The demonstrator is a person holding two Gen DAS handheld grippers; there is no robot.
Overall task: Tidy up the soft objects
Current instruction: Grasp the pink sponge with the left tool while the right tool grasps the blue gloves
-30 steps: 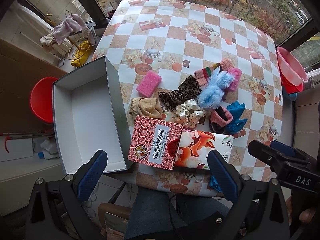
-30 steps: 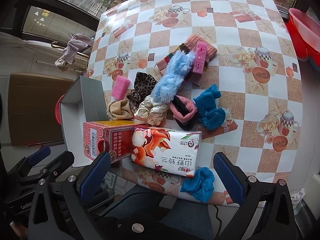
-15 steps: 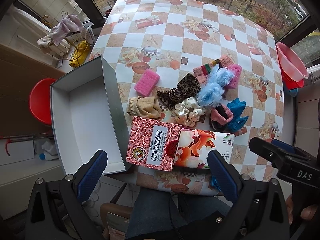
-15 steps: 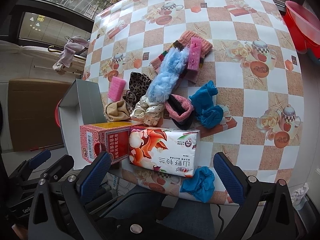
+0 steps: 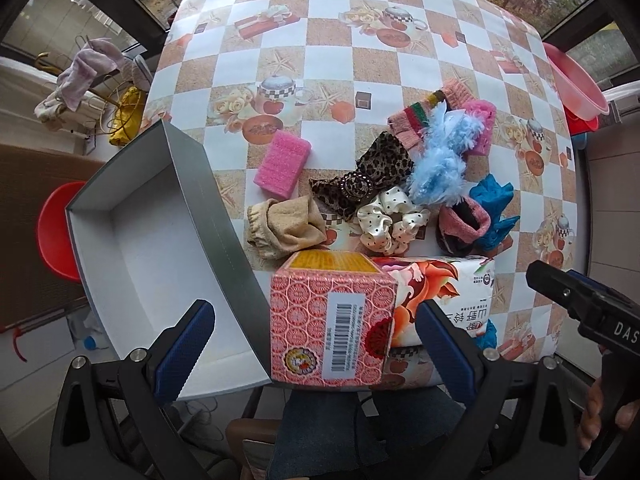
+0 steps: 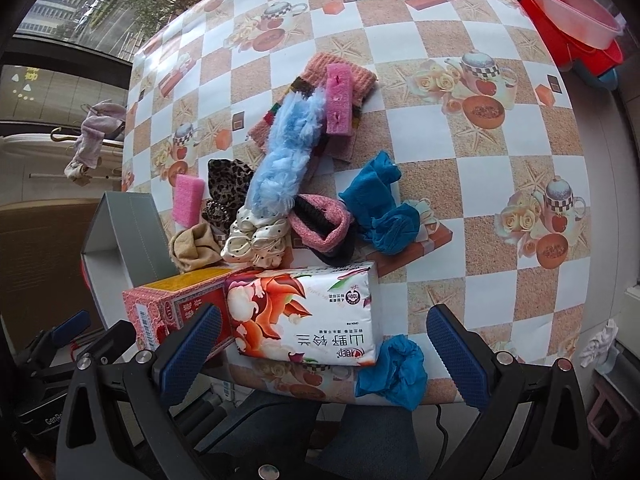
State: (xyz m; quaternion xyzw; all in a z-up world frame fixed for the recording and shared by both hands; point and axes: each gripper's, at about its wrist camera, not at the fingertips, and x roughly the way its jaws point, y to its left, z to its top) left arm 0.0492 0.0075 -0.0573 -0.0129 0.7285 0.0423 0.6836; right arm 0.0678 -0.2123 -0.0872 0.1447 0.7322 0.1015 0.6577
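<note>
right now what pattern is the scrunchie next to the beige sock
Cream satin with small dark polka dots: the scrunchie beside the beige sock shows best in the left wrist view.

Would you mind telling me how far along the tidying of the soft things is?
Nothing looks done: the grey open box holds nothing. Nothing is in hand: the left claw and right claw are open. The beige sock, pink sponge and fluffy blue piece remain on the checked tablecloth.
</note>
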